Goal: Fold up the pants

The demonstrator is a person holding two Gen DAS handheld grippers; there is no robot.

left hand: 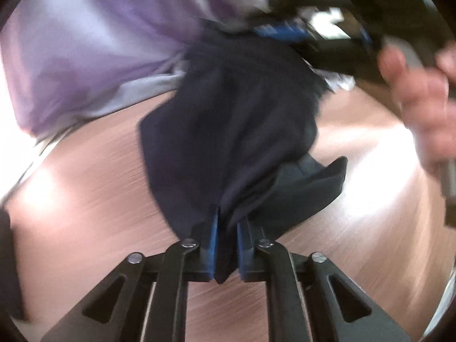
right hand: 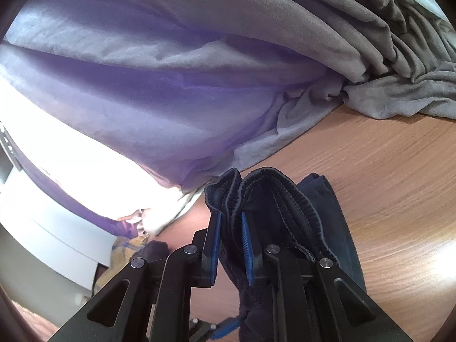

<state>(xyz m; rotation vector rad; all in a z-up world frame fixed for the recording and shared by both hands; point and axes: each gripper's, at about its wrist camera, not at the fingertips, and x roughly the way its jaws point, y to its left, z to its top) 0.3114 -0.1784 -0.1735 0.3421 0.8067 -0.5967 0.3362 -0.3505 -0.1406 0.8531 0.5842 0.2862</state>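
The dark navy pants (left hand: pixel 233 119) hang stretched between my two grippers above the wooden table (left hand: pixel 85 188). My left gripper (left hand: pixel 227 216) is shut on one end of the cloth, which bunches between its blue pads. In the right wrist view my right gripper (right hand: pixel 231 216) is shut on the gathered elastic waistband of the pants (right hand: pixel 265 193), and the rest of the cloth drapes down to the right of the fingers. In the left wrist view the right gripper and the hand holding it (left hand: pixel 421 91) appear blurred at the upper right.
A person in a purple and grey garment (right hand: pixel 159 91) stands close behind the table. A crumpled grey cloth (right hand: pixel 404 57) lies at the table's far right. The wooden tabletop (right hand: pixel 384 176) shows bright glare patches. A white unit (right hand: pixel 48 228) stands at the lower left.
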